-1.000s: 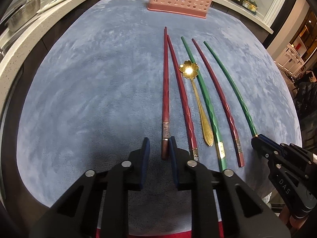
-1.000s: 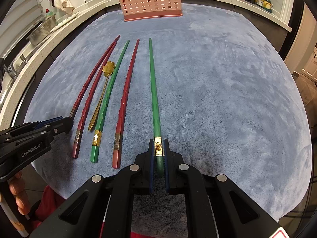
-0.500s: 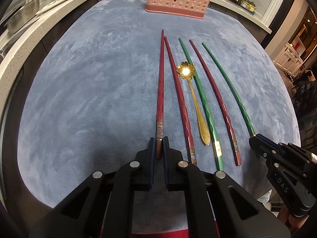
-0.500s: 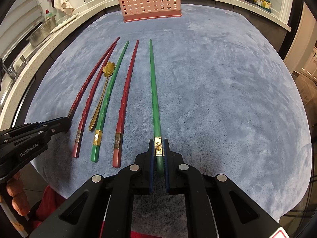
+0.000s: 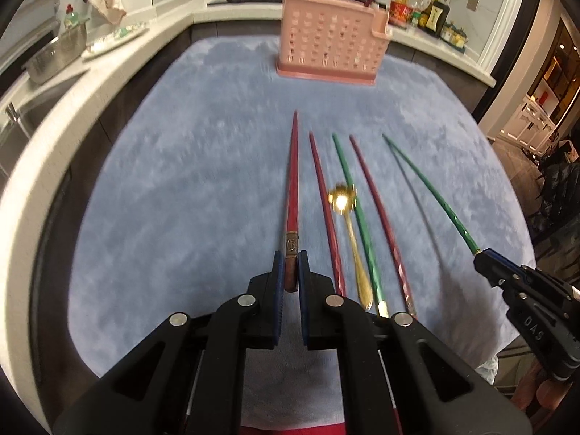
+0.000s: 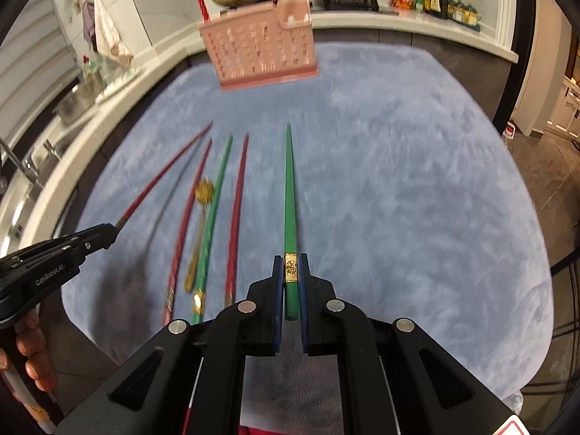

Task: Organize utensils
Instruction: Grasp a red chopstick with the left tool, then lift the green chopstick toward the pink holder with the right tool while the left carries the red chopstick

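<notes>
Chopsticks are the business here: a red chopstick (image 5: pixel 293 181) is pinched at its near, banded end by the left gripper (image 5: pixel 290 272), and a green chopstick (image 6: pixel 289 195) is pinched the same way by the right gripper (image 6: pixel 291 279). Each claw is narrow, its pads pressing on the stick between them. Both sticks run lengthwise away from their claws, thin tips pointing far, toward the pink basket (image 5: pixel 331 50) that stands at the far edge of the blue cloth (image 5: pixel 181 181). In the other wrist's view each held stick appears tilted, its shadow lying apart from it on the cloth, so both seem clear of the surface.

Between the two held sticks, lying flat on the cloth, are a second red chopstick (image 5: pixel 324 210), a gold spoon (image 5: pixel 349 228), a green chopstick (image 5: pixel 357 214) and a third red one (image 5: pixel 378 214), all roughly parallel.

Judging by the layout, the basket lies straight ahead along both long axes, slightly nearer the left gripper's line. The sticks would need tipping upright before dropping in.
</notes>
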